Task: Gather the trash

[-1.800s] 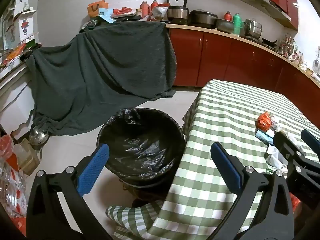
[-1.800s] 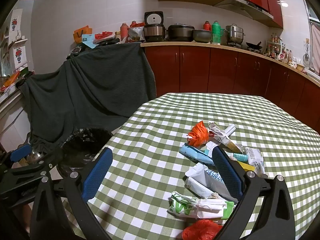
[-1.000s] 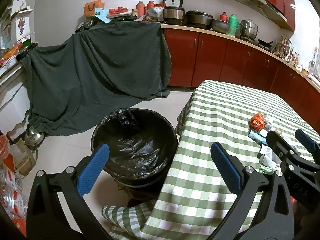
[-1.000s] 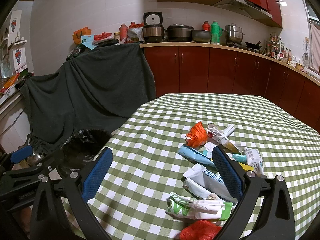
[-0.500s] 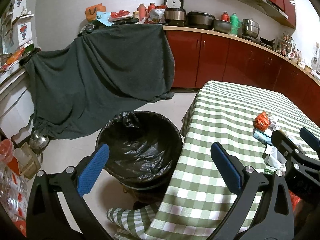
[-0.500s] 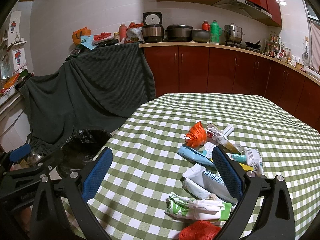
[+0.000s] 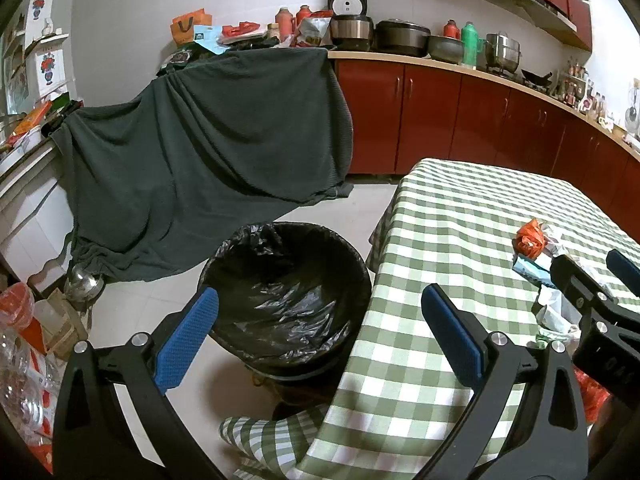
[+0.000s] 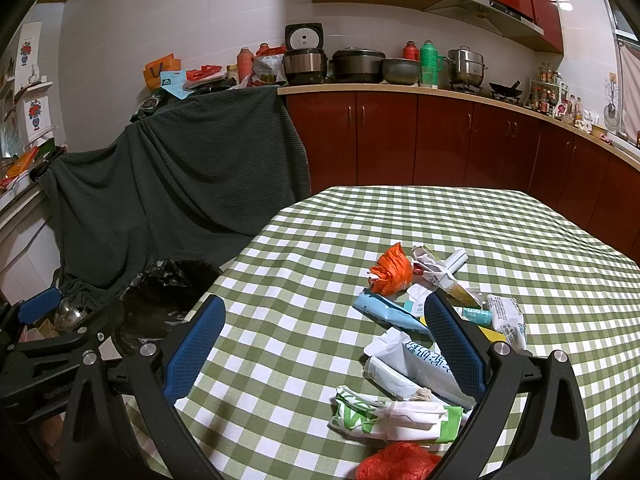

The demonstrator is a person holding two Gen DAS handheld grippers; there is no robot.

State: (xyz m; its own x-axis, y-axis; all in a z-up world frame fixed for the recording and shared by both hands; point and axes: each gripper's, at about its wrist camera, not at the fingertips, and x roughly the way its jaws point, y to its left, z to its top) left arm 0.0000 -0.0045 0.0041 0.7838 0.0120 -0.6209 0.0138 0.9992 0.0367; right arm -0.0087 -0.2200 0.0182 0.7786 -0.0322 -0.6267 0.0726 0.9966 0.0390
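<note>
The left gripper (image 7: 318, 330), jaws released and empty, hangs over the bin with the black liner (image 7: 286, 280) at the worktop's (image 8: 320, 248) nine o'clock. The right gripper (image 8: 326, 346), jaws likewise released, hovers above the worktop; the wrapper pile (image 8: 424, 332) lies at its three o'clock.

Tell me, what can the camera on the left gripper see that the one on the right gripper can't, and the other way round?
Only the left view looks down into the round bin lined with a black plastic bag, seemingly empty. Only the right view shows the full litter pile: green-and-white wrapper, red crumpled bag. Both show the green-checked tablecloth, the orange crumpled bag and both open grippers, left and right.
</note>
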